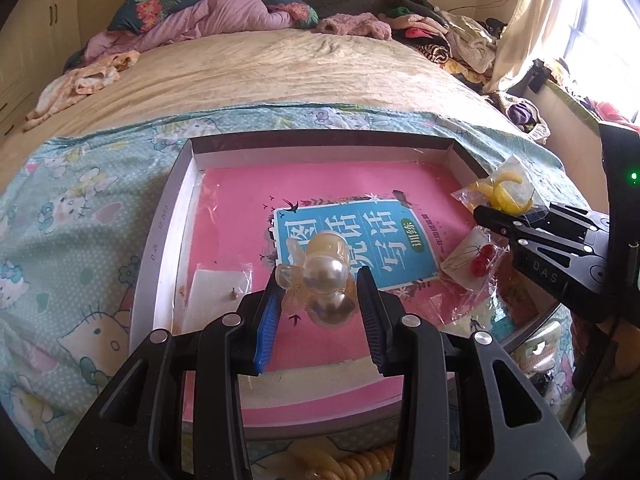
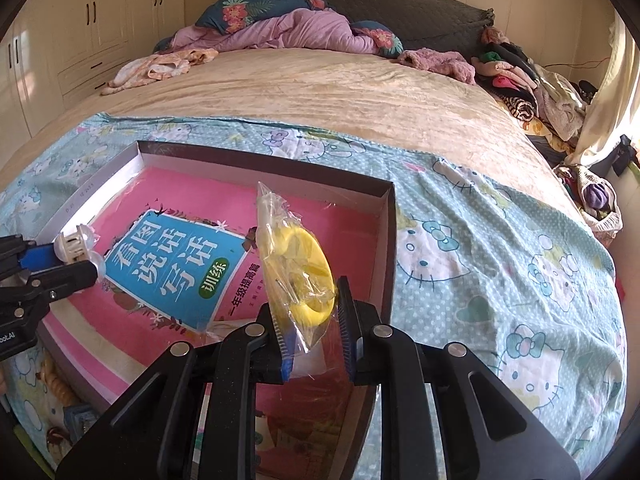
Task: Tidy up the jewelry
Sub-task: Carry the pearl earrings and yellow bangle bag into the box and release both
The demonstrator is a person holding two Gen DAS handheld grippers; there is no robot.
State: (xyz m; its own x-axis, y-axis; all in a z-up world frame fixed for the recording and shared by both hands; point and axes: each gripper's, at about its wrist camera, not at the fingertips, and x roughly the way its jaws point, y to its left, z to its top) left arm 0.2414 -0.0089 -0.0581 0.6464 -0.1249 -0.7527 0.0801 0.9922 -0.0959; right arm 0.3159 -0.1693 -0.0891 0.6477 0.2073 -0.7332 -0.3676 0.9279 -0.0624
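Bed point(image 2: 340, 92) with beige cover, strewn clothes at the far end, cream wardrobes point(image 2: 100, 20) on one wall, a curtained window point(image 1: 592, 20) on the other. A pale-blue cartoon-cat sheet point(image 2: 500, 248) covers the near part. On it lies a shallow grey cardboard box point(image 1: 160, 236), one long wall just beside bare sheet; wide free bed beyond it.

Box floor: a pink book with blue title panel point(image 1: 340, 236), a clear packet with red beads point(image 1: 476, 260), a white card packet point(image 1: 216, 284).

Left tongs point(image 1: 320, 292) clenched on a translucent pearl-beaded hair clip point(image 1: 320, 272), above the box. Right tongs point(image 2: 314, 328) clenched on a clear bag with yellow plastic ring point(image 2: 296, 264), over the box's corner.
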